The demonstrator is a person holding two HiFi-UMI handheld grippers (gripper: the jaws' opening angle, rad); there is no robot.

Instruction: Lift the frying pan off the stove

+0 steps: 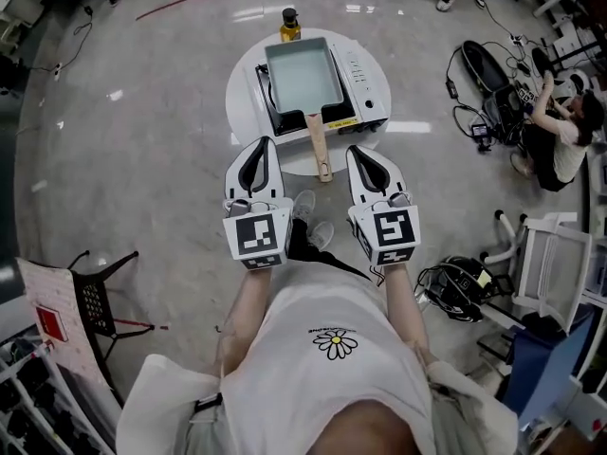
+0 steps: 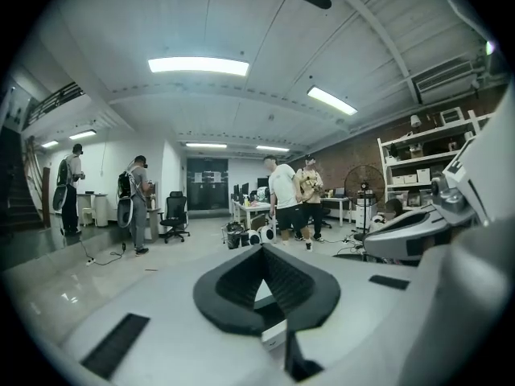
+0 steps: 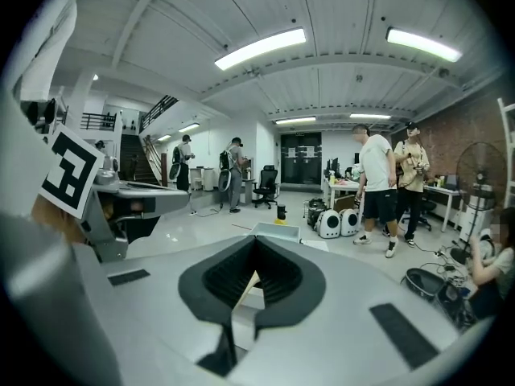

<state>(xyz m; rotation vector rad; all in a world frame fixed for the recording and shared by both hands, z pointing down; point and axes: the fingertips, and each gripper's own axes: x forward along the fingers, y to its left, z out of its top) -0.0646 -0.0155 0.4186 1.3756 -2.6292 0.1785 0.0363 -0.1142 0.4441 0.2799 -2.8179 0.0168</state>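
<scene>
Squarely on the white portable stove (image 1: 368,85) atop the round white table (image 1: 242,98) sits the rectangular pale-teal frying pan (image 1: 303,74), its wooden handle (image 1: 318,145) pointing toward the person. The left gripper (image 1: 264,142) and right gripper (image 1: 355,151) flank the handle, apart from it, jaws closed on nothing.

We see a yellow bottle (image 1: 289,27) at far edge of round white table (image 1: 245,102), crouching person (image 1: 561,140) at R by cables (image 1: 469,121), 2 people (image 2: 283,195) standing nr a fan (image 2: 364,185) in bkgd.
</scene>
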